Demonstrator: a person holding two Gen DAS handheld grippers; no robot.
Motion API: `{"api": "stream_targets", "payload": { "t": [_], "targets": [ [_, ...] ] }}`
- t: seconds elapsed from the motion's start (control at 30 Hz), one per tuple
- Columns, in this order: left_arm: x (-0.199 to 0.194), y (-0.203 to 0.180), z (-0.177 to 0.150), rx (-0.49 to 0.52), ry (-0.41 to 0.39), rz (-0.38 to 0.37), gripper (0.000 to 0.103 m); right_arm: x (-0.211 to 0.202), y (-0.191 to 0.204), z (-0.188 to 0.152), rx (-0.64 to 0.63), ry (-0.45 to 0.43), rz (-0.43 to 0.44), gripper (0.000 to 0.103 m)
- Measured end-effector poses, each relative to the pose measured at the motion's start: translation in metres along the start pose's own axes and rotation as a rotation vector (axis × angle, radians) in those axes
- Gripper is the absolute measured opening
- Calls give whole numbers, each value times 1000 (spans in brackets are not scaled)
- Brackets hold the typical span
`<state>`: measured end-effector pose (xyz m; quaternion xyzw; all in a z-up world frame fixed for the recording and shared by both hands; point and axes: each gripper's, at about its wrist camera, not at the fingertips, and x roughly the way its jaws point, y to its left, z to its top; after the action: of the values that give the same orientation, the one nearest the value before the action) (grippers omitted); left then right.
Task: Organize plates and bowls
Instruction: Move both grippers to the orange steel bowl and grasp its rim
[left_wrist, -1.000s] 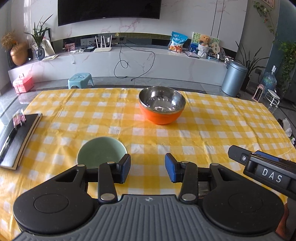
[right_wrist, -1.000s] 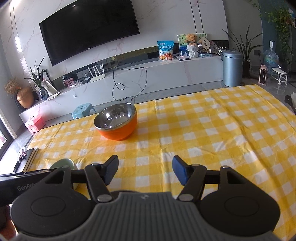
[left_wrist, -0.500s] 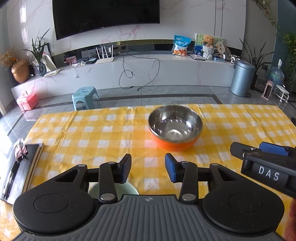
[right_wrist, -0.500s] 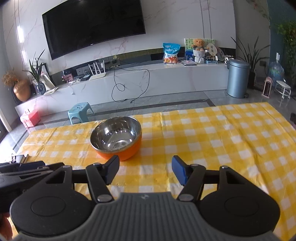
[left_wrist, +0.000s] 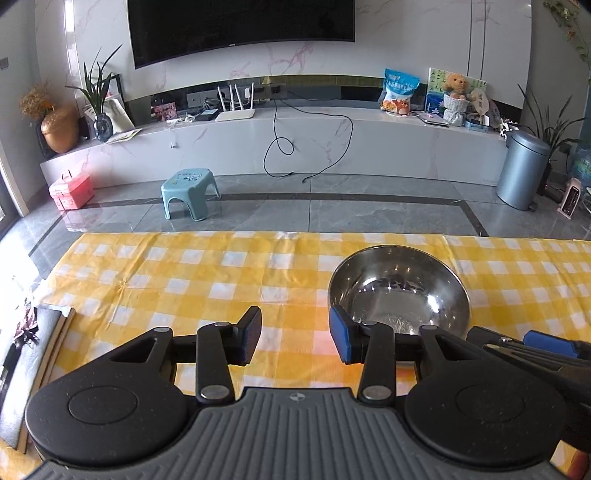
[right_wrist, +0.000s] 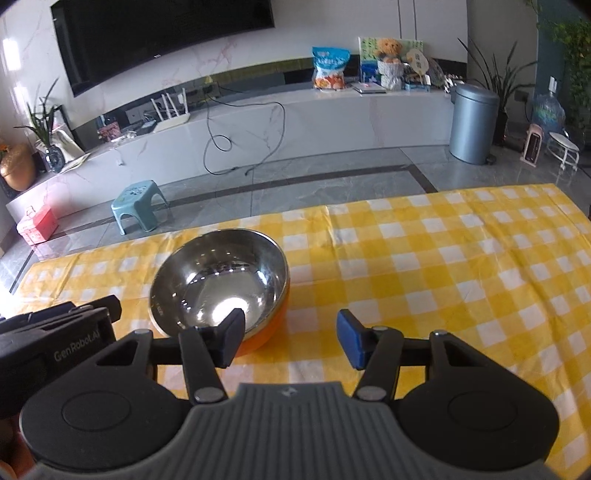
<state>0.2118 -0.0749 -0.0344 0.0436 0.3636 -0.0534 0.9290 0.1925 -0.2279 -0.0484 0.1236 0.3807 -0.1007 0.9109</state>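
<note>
Orange steel-lined bowl (right_wrist: 221, 288) upright on checked counter (right_wrist: 443, 277) — between both claws. Left claw (left_wrist: 295, 336) parted, empty. Right claw (right_wrist: 290, 338) closing — nothing between pads.

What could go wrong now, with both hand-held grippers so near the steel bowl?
1. The right hand-held gripper is closing with only tablecloth between its fingers; the steel bowl sits off its left finger and could get pushed.
2. The left hand-held gripper is close alongside, so the two might bump.
</note>
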Motion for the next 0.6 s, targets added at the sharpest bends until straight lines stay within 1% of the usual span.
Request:
{"api": "stream_targets", "payload": {
  "t": [0.17, 0.27, 0.3, 0.33, 0.43, 0.5, 0.57, 0.6],
  "targets": [
    [21, -3, 3, -9, 33, 1, 48, 22, -3, 6, 20, 40, 10, 54],
    [31, -4, 2, -31, 59, -24, 48, 31, -4, 6, 37, 62, 13, 50],
    [35, -5, 2, -35, 70, -25, 48, 34, -5, 6, 47, 67, 19, 47],
    [38, -5, 2, -35, 76, -23, 48, 36, -6, 7, 51, 73, 25, 46],
    [42, -6, 2, -40, 79, -33, 48, 41, -4, 9, 48, 86, 38, 41],
    [43, -9, 2, -38, 86, -45, 37, 43, -2, 9, 47, 97, 51, 36],
    [45, -12, 2, -38, 94, -59, 31, 47, -2, 10, 57, 104, 70, 31],
    [46, -12, 2, -46, 97, -66, 24, 48, -2, 10, 62, 105, 76, 26]
  ]
}}
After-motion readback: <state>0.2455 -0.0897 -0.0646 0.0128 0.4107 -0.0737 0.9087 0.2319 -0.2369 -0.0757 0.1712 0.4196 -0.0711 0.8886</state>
